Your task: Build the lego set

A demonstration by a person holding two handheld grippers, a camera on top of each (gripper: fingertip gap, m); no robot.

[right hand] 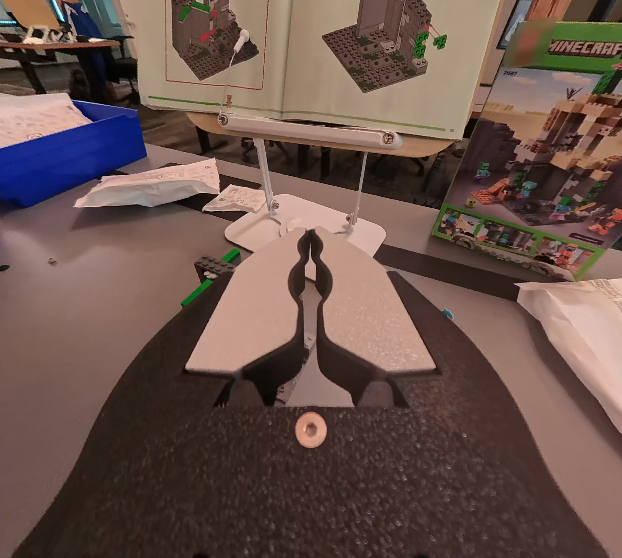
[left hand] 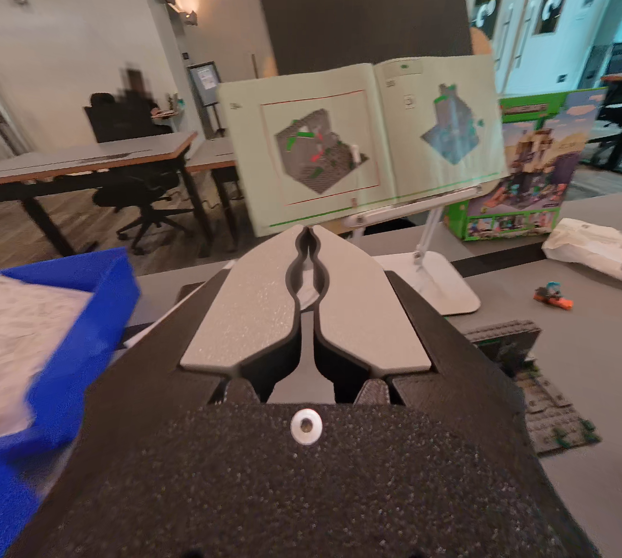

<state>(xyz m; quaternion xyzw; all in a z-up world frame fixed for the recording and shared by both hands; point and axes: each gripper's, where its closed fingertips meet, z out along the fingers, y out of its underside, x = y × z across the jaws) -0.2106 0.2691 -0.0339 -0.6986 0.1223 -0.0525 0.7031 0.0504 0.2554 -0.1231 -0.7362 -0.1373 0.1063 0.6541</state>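
Landmark: the white book stand (right hand: 304, 232) on the grey table (right hand: 101, 323).

Left gripper (left hand: 307, 232): jaws closed tip to tip, nothing visible between them. It is raised above the table and aimed at the open instruction booklet (left hand: 363, 138) on the stand.

Right gripper (right hand: 309, 233): jaws closed at the tips, apparently empty. It is low over the table, its tips directly in front of the stand's base.

Task item, partly built model: in the left wrist view a dark grey baseplate with a built wall (left hand: 528, 390) lies on the table in front of the stand and to the right of the left gripper's jaws, low beside the gripper body.

Loose parts: a dark grey plate with green bars (right hand: 215, 264) lies in front of the stand's left corner, just left of the right gripper's fingers (right hand: 249, 313). The bars run diagonally, from near-left to far-right.

Judgement: the right gripper is nearer the loose plate. Reaching it requires opening the jaws and shifting left, with the jaws set across the bars' long axis
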